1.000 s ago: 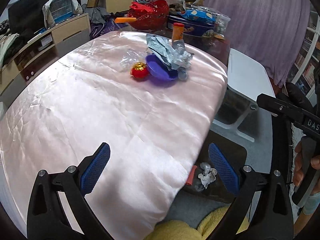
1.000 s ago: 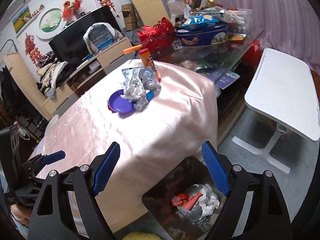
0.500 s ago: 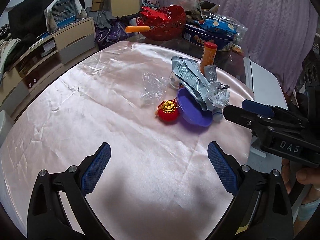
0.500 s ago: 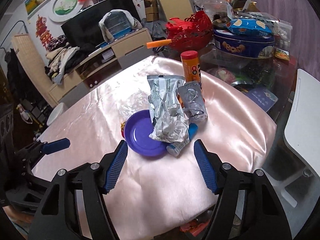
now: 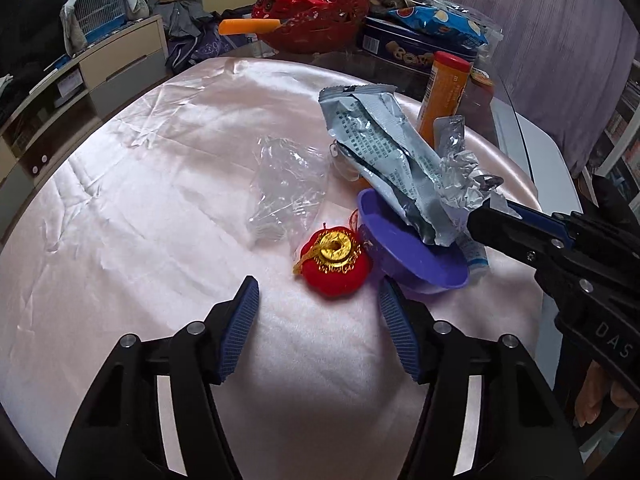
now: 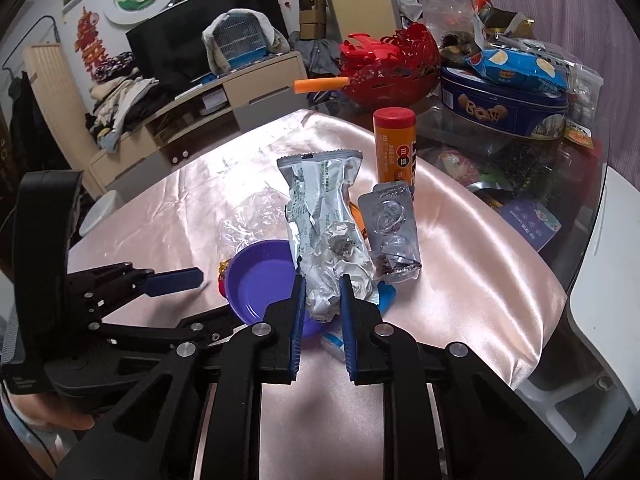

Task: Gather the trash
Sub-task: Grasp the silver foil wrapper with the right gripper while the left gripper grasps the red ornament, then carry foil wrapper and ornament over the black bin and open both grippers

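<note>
Both claws have swung from the bin at the tabletop's edge back over the trash near its far right edge. The right claw (image 6: 320, 292) is closing on the crumpled wrapper (image 6: 328, 240) that leans in the purple dish (image 6: 260, 276) — foil sits between its pads, seemingly pinched. The left claw (image 5: 318, 300), half narrowed and closing, holds nothing; the red charm (image 5: 334, 268) lies just ahead, untouched. So another pickup looks underway — the clear film (image 5: 288, 192) waits beside them.

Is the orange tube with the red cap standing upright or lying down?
Upright. The orange tube stands on the pink cloth with its red cap on top, behind the silver wrappers.
</note>
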A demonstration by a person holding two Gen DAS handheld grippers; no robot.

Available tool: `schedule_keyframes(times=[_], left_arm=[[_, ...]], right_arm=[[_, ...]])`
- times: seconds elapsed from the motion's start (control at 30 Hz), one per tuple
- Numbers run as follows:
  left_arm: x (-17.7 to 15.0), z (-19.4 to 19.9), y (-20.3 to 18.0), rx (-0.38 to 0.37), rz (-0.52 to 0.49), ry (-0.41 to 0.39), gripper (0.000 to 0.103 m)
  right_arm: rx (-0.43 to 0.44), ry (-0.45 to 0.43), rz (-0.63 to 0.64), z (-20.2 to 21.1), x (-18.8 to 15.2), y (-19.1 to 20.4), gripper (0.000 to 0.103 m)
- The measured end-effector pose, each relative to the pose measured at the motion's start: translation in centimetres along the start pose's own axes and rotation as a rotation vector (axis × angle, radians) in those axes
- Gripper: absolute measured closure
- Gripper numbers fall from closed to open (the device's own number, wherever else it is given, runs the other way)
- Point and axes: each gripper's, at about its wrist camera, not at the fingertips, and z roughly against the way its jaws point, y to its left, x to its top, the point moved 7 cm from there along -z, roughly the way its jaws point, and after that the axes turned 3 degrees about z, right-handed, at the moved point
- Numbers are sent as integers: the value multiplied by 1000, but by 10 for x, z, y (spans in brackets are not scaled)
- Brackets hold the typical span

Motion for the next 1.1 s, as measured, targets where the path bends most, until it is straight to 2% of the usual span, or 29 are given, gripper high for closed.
schedule_keyframes(times=[0.13,0.2,0.27,0.47,0.7,0.9,1.1], left_arm=[[6,-9,-3,-22,6,6,57],[8,-10,-4,-29,9,4,66],[8,-7,-4,-41,20,5,68],[1,19,-2,5,22,-20,68],[-11,78,-5,41,29,-86,68],[-33,127,-22,34,18,-130,68],[-64,156,-37,22,20,-145,68]], right_arm=[[3,-13,4,5,5,-2,85],[1,-17,3,8,8,-5,86],[-1,-19,4,11,8,-5,87],[8,-44,8,30,9,0,89],[17,-79,29,72,3,17,89],[24,-112,31,120,-13,31,89],[30,-129,21,159,-39,38,89]])
